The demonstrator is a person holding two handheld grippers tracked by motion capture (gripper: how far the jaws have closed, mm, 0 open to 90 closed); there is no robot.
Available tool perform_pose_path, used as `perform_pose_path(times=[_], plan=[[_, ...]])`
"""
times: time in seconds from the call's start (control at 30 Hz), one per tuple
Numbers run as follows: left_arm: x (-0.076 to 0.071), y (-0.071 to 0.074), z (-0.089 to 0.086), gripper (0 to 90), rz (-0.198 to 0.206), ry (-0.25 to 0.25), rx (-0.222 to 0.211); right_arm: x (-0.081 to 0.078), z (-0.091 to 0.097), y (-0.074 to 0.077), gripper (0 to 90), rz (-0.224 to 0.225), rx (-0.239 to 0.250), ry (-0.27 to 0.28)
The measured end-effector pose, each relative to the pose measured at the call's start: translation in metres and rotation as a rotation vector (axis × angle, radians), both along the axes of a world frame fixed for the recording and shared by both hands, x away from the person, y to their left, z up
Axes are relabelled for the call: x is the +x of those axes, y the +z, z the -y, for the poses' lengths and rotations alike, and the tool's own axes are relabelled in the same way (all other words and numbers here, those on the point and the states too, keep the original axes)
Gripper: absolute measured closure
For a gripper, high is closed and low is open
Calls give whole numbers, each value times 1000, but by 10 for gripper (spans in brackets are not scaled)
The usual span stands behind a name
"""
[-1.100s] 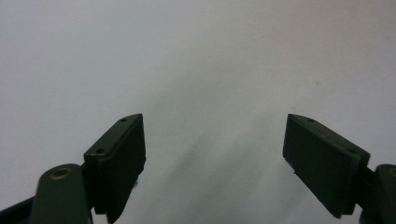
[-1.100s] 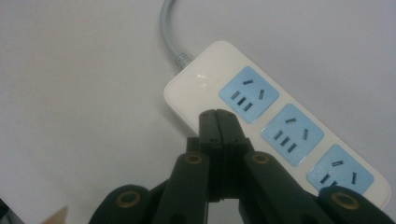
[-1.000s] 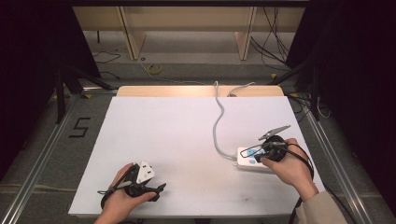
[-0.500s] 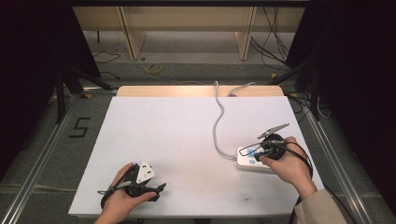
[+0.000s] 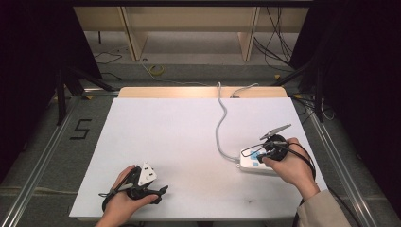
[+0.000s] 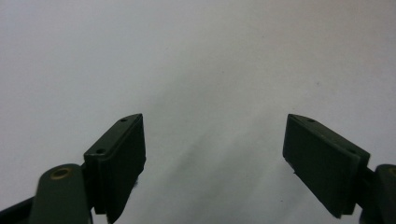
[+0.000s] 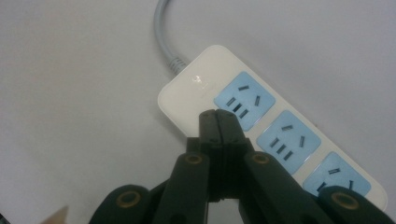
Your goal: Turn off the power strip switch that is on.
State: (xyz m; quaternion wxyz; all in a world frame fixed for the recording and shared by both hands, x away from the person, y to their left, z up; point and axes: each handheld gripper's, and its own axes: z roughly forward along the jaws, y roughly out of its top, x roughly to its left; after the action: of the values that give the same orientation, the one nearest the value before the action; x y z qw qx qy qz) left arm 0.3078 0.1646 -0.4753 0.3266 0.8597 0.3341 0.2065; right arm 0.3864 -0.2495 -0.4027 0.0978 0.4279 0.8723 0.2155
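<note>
A white power strip (image 5: 249, 166) with three blue sockets lies on the right side of the white table (image 5: 189, 142). Its grey cable (image 5: 220, 127) runs to the table's far edge. My right gripper (image 5: 259, 155) hovers over the strip, and a hand covers the strip's right end. In the right gripper view the strip (image 7: 196, 88) lies just beyond my right gripper (image 7: 217, 115), whose jaws are pressed together on nothing, over the socket nearest the cable (image 7: 163, 32). My left gripper (image 5: 160, 191) rests near the front left edge. In its own view my left gripper (image 6: 215, 122) is open over bare table.
A wooden strip (image 5: 198, 91) borders the table's far edge. Beyond it are shelf legs (image 5: 248, 42) and loose cables on the floor (image 5: 156, 70). Metal rails (image 5: 42, 156) run along both sides of the table. A "5" (image 5: 80, 128) is marked on the floor at left.
The right hand and gripper have crept slightly left over the power strip. The left gripper has stayed where it was.
</note>
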Motion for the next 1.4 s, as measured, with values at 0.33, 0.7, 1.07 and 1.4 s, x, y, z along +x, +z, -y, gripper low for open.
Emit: perform_pose_path(times=[0.33, 0.7, 1.07, 1.4], plan=[[0, 0, 0, 210, 0, -1, 0, 2, -1, -1, 900, -2, -7, 0], [0, 0, 0, 210, 0, 0, -1, 5, -1, -2, 900, -9, -13, -1], [0, 1, 0, 210, 0, 5, -2, 9, -2, -4, 900, -15, -16, -5], [0, 1, 0, 210, 0, 5, -3, 11, -2, -5, 900, -29, -8, -11]])
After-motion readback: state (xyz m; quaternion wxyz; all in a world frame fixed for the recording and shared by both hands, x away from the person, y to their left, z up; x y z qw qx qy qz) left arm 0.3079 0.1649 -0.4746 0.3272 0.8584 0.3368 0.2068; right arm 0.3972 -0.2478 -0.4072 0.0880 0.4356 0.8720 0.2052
